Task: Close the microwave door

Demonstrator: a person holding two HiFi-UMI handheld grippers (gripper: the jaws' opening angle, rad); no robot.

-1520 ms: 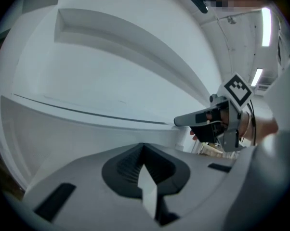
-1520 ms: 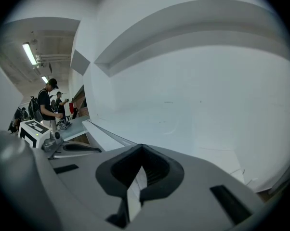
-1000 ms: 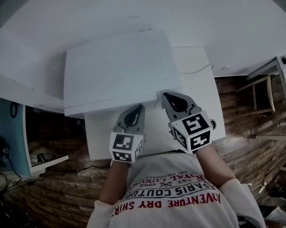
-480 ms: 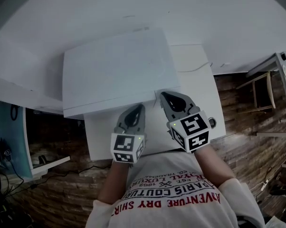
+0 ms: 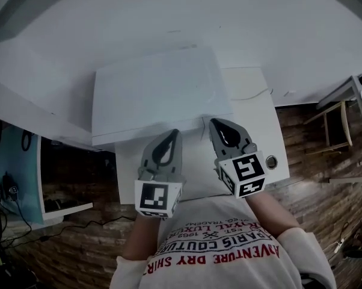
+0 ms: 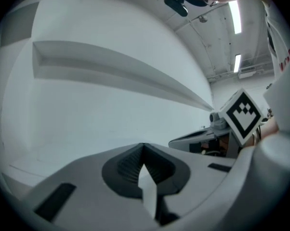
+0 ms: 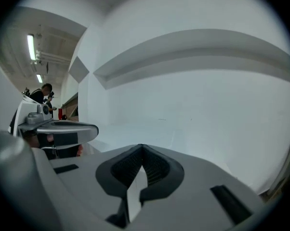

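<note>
A white microwave [image 5: 157, 95] stands on a white table [image 5: 256, 131], seen from above; no door sticks out from its front edge. Its plain white face [image 6: 111, 109] fills both gripper views [image 7: 198, 105]. My left gripper [image 5: 172, 135] is shut and points at the front edge near the middle. Beside it to the right, my right gripper [image 5: 213, 124] is also shut, its tip just before the microwave's front right corner. Each gripper view shows ribbed pads pressed together with nothing held: left gripper [image 6: 144, 146], right gripper [image 7: 141, 147].
A thin cable [image 5: 250, 91] lies on the table to the right of the microwave, and a small round fitting [image 5: 271, 161] sits near the table's right front corner. A wooden chair [image 5: 331, 122] stands on the plank floor at right. A blue panel [image 5: 15, 173] is at left.
The head view has shifted a little, so the microwave sits slightly further right. Both grippers stay shut just before its front; the left one's marker cube sits a bit lower.
</note>
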